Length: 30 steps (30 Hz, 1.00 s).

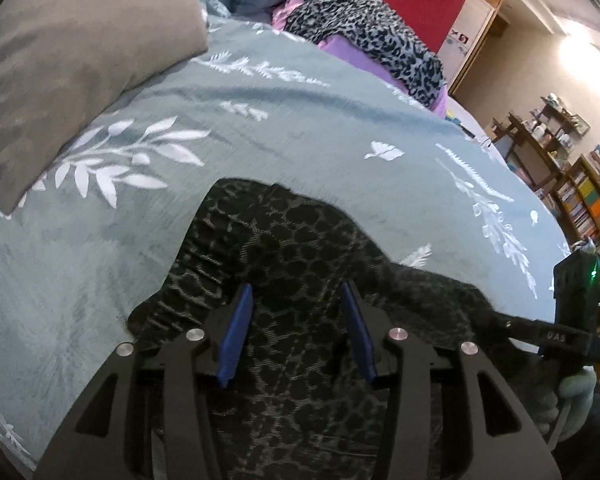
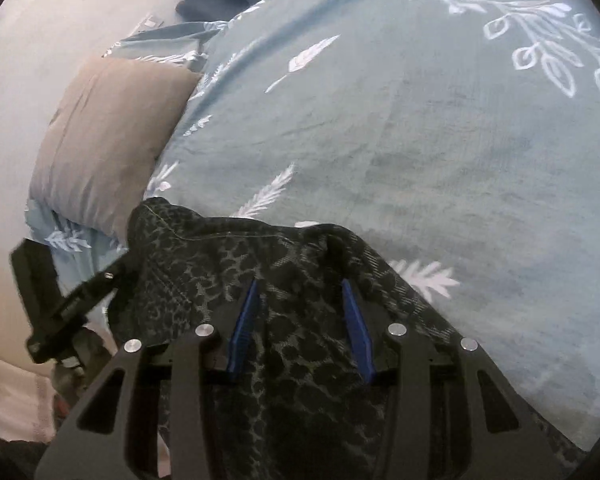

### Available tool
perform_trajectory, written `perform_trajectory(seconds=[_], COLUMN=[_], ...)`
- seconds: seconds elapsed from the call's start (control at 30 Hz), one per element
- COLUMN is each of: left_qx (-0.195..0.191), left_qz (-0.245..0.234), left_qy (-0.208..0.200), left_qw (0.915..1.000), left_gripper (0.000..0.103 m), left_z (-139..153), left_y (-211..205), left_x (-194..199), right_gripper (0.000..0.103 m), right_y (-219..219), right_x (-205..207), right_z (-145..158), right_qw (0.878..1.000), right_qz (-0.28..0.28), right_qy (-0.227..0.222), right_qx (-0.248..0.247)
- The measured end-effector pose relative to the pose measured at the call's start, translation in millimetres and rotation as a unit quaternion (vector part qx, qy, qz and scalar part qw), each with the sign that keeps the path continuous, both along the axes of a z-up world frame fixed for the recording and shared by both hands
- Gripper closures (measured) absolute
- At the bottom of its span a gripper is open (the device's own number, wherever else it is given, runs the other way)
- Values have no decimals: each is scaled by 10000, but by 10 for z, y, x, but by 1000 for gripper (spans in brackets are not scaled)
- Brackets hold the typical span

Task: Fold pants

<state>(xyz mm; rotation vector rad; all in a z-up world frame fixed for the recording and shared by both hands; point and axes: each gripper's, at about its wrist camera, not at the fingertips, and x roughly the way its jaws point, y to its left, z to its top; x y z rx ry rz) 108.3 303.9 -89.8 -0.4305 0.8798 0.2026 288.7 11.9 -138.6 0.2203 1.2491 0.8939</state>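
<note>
Both wrist cameras sit close above the dark patterned pants (image 1: 292, 248), looking forward along their fingers across the teal bedspread (image 1: 300, 120). The views share the grey pillow (image 2: 108, 140) (and, probably, the leopard-print cloth (image 1: 364, 24) far off).

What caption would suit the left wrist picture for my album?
Left gripper, jaws apart, over dark leopard-print pants on a teal leaf-patterned bedspread, beside a grey pillow.

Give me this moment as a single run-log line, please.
task: fold pants | left gripper: open over dark patterned pants | right gripper: open over same | surface: leaf-print bedspread | fold: not yet done
</note>
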Motion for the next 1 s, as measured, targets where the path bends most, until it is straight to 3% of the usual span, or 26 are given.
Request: perform_trajectory(seconds=[0.1, 0.13, 0.27, 0.33, 0.43, 0.47, 0.5, 0.57, 0.63, 0.7, 0.8, 0.93, 1.0], left_qx=[-9, -3, -174, -324, -99, 50, 136, 168, 92, 59, 226, 402, 446], left_qz=[5, 15, 251, 287, 216, 151, 94, -12, -73, -91, -98, -129, -175], left_qy=[60, 69, 99, 73, 153, 169, 185, 191, 196, 209, 173, 102, 76], left_qw=[10000, 10000, 9995, 9990, 9996, 9997, 9997, 9997, 9997, 9997, 9995, 9991, 9988], left_gripper=[57, 56, 54, 53, 53, 53, 53, 53, 53, 53, 50, 42, 39], left_z=[-61, -73, -134, -179, -222, -227, -228, -227, -224, -191, -75, 47, 85], left_y=[21, 32, 133, 174, 138, 110, 94, 105, 139, 154, 87, -25, -77], left_x=[11, 20, 54, 73, 114, 124, 127, 120, 110, 84, 15, -76, -127], right_gripper=[92, 96, 97, 97, 95, 90, 87, 69, 62, 62, 62, 62, 62], right_y=[83, 82, -4, 23, 85, 71, 44, -74, -231, -325, -353, -217, -158], right_x=[10, 20, 96, 119, 132, 127, 122, 96, 43, -43, -301, -791, -1013], right_z=[61, 109, 297, 256, 42, 0, 14, 122, 275, 420, 581, 554, 444], right_qw=[9998, 9994, 9963, 9956, 9965, 9971, 9970, 9952, 9913, 9883, 9862, 9867, 9886], right_qz=[93, 2, -389, -410, -323, -316, -336, -481, -658, -651, -273, 502, 758], right_qy=[-202, -355, -756, -837, -688, -597, -601, -795, -1097, -1338, -1608, -1534, -1291], right_qx=[11, -2, 162, 11, -351, -361, -357, -306, -316, -335, -303, -211, -175])
